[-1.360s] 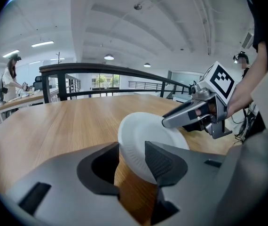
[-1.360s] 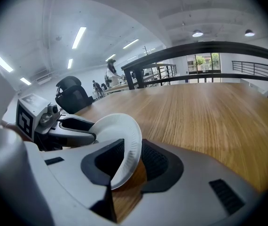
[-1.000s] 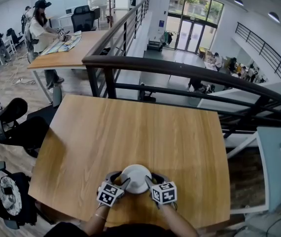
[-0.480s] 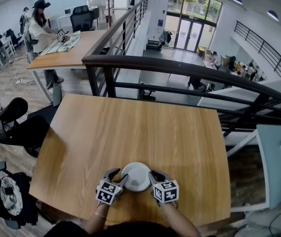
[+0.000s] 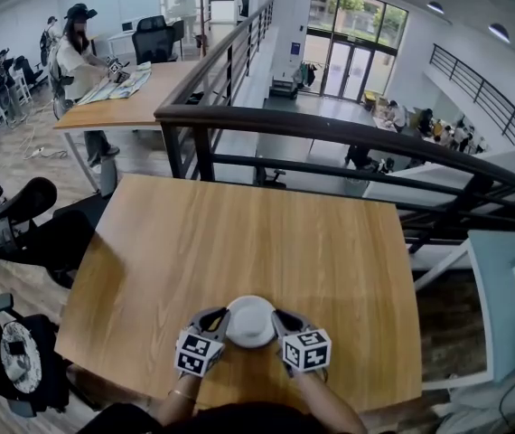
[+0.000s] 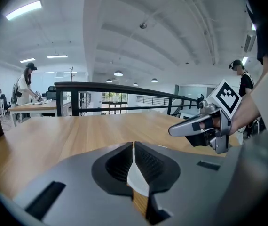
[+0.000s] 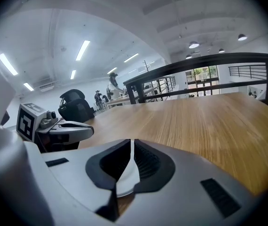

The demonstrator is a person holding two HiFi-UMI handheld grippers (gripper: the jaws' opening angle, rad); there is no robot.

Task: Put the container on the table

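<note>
container (image 5: 250, 321): white, near front edge of counter (image 5: 239, 233), between both grippers.
left gripper (image 5: 214, 325): jaws just closed, clamped on its rim.
right gripper (image 5: 281, 324): jaws likewise closing, pinching opposite rim.
task: two-sided grip secured; set-down pending.

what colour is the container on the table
The container is white, clearest in the head view.
</note>
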